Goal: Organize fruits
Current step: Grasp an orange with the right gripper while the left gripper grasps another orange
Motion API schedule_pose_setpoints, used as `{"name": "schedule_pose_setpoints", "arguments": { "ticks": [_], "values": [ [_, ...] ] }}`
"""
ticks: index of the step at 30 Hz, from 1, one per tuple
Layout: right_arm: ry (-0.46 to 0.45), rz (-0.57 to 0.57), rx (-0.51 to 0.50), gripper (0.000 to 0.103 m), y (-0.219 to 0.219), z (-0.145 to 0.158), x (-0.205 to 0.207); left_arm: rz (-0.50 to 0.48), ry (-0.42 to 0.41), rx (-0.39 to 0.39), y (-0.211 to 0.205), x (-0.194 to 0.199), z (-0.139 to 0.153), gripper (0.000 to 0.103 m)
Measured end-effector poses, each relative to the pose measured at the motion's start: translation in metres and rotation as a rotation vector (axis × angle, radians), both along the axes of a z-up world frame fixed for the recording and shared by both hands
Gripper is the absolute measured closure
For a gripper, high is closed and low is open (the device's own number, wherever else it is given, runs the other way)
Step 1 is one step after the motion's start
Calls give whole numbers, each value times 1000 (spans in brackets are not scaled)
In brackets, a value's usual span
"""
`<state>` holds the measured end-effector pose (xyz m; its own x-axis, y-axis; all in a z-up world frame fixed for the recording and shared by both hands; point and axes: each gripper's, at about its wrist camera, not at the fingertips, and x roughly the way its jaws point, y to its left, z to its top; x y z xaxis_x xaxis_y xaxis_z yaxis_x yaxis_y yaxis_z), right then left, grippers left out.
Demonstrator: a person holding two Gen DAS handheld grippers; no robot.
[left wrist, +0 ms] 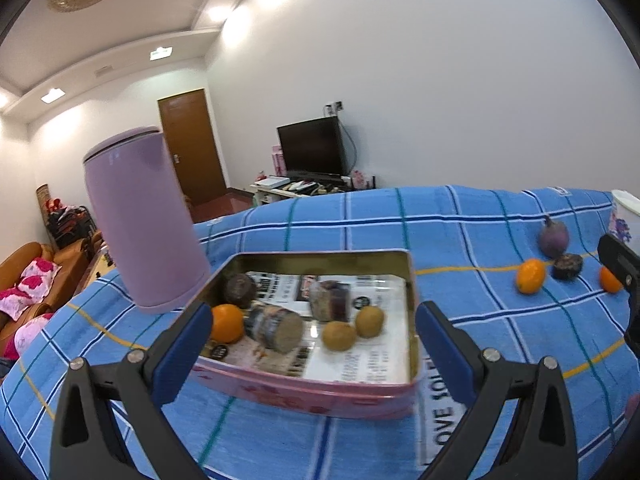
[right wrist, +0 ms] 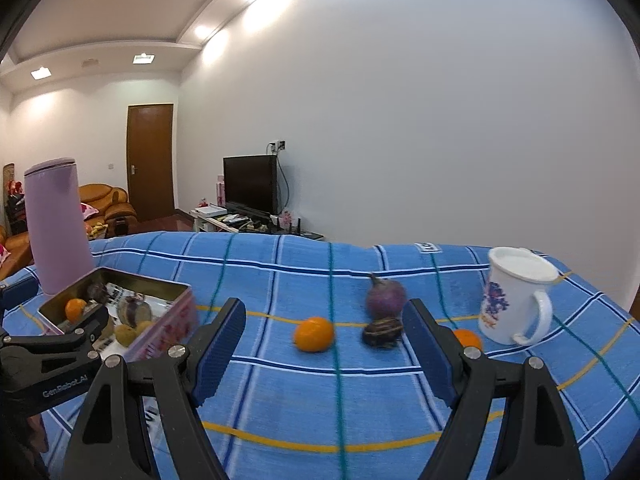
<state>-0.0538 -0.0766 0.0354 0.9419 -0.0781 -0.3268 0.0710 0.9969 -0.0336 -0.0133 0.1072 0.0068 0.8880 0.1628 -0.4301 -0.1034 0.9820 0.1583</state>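
Pink tin (left wrist: 304,394) lengthwise away from camera, both grippers' fingers (right wrist: 218,354) wide, empty

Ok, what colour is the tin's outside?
Pink tin, seen best in the left wrist view.

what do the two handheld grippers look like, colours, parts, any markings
Both match: the left gripper and the right gripper each have black plastic triangular finger arms with cut-out slots, silver round pivot bolts, and dark blue ribbed rectangular pads on the inner faces. In the right wrist view, the left gripper's black body carries white lettering reading GenRobot_AI. No cables, sleeves or hands show.
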Motion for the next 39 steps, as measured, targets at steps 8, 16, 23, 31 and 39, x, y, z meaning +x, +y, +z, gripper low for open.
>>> {"name": "schedule_pose_setpoints", "arguments": {
  "ticks": [8, 16, 23, 31, 39],
  "values": [
    [5, -51, -12, 21, -36, 1, -7, -50, 13, 6, -33, 0, 1, 0],
    [31, -123, -10, 21, -76, 1, -12, -102, 36, 5, -63, -2, 0, 0],
    [78, -226, 26, 21, -125, -2, -13, -169, 61, 15, -99, 0, -1, 0],
    [186, -310, 149, 21, -181, -11, -8, -225, 124, 10, -134, 10, -5, 0],
    [356, -128, 215, 21, -170, -19, 34, -231, 236, -36, -143, 30, -15, 0]
  ]
}}
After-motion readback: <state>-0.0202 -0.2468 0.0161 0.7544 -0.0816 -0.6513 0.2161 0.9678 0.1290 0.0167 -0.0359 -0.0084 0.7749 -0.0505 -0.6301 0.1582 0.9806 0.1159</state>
